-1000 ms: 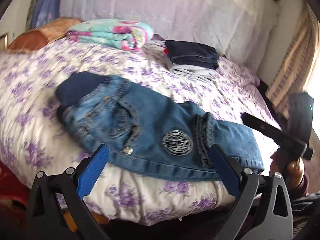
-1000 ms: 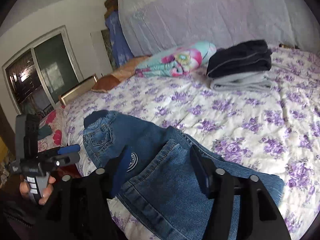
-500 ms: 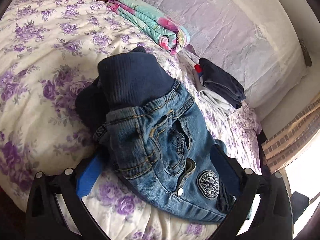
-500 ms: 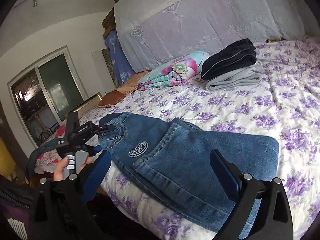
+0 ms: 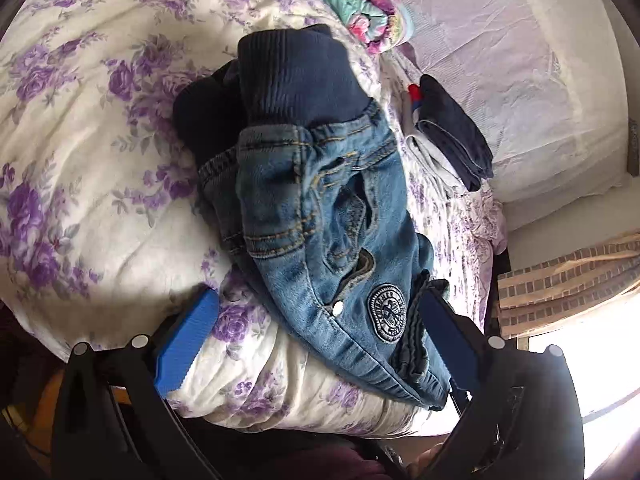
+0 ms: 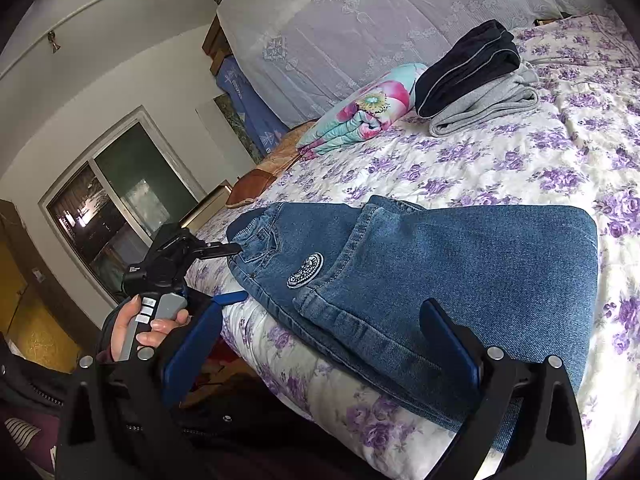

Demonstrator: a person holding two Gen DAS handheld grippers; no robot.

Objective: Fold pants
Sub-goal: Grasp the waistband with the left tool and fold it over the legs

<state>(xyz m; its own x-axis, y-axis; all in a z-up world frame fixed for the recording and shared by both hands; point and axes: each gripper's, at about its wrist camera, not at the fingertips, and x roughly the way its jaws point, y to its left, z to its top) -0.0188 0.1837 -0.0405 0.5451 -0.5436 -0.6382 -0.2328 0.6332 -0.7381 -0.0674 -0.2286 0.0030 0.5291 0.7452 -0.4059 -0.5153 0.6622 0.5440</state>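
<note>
Jeans (image 6: 420, 272) lie folded across the bed (image 6: 520, 160), centre frame in both views, waistband toward the upper left. Right gripper (image 6: 320, 344) gapes wide at the bottom edge, nothing pinched. Left gripper (image 5: 320, 332) stands open too, straddling the jeans' near edge by the round patch (image 5: 387, 313).

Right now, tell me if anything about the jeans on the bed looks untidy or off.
The jeans lie folded at the bed's edge, but the waist end is bunched: the dark ribbed waistband is humped and rumpled instead of flat. Nothing looks damaged.
</note>
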